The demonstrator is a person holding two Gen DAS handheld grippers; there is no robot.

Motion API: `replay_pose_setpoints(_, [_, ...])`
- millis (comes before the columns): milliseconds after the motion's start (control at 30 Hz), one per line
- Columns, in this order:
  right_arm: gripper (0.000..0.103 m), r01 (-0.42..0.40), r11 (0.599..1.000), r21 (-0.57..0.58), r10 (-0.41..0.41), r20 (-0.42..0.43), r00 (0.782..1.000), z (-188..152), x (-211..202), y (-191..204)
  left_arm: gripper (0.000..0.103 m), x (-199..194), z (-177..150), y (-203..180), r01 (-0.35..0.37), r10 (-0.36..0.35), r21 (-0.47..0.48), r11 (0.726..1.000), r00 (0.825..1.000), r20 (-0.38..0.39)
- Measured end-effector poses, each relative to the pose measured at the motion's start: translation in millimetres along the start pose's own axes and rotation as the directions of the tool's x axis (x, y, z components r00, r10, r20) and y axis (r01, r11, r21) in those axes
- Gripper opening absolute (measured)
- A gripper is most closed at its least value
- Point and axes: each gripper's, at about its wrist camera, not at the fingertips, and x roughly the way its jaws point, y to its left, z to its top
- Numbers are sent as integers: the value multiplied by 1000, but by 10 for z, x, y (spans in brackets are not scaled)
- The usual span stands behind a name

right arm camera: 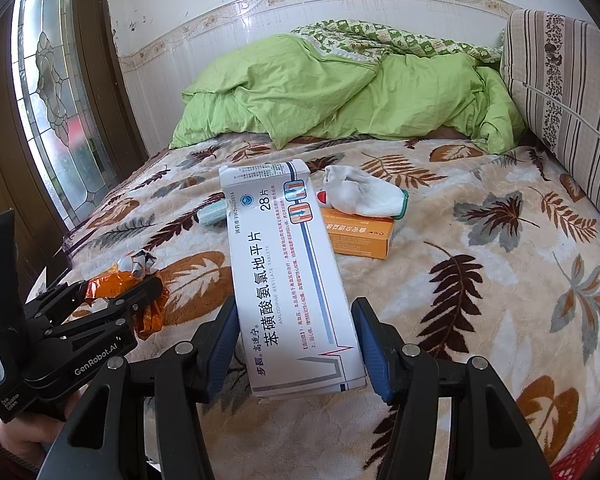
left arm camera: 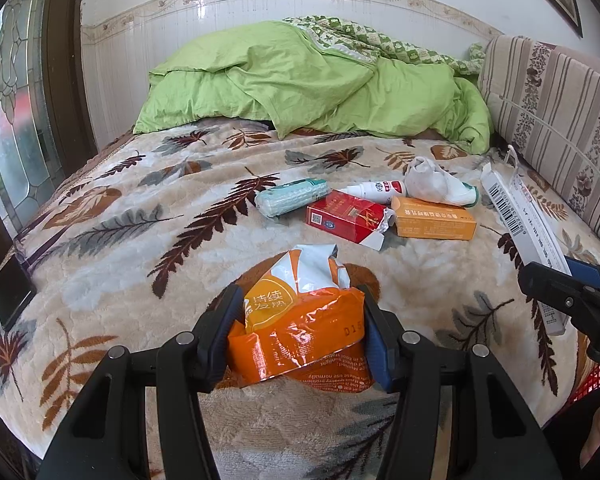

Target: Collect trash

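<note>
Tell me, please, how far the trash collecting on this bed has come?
Done: nothing visibly binned; no bin shows. In hand: the left claw grips an orange wrapper; the right claw grips a white tablet box. Left on the blanket: red packet, orange box, small bottle, wadded glove, teal roll.

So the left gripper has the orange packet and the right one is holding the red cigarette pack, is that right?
Not quite. The left gripper does hold the orange packet, but the right gripper holds the long white tablet box, as the right wrist view shows. The red cigarette pack lies on the blanket.
</note>
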Motion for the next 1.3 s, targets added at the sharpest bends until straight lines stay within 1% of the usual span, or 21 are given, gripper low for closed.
replay_pose_setpoints(1300, [60,-5,1000,6,5,2,1000,3,-12,-22,55,10,-11,-34,3,-3,3,1000,1000,-2])
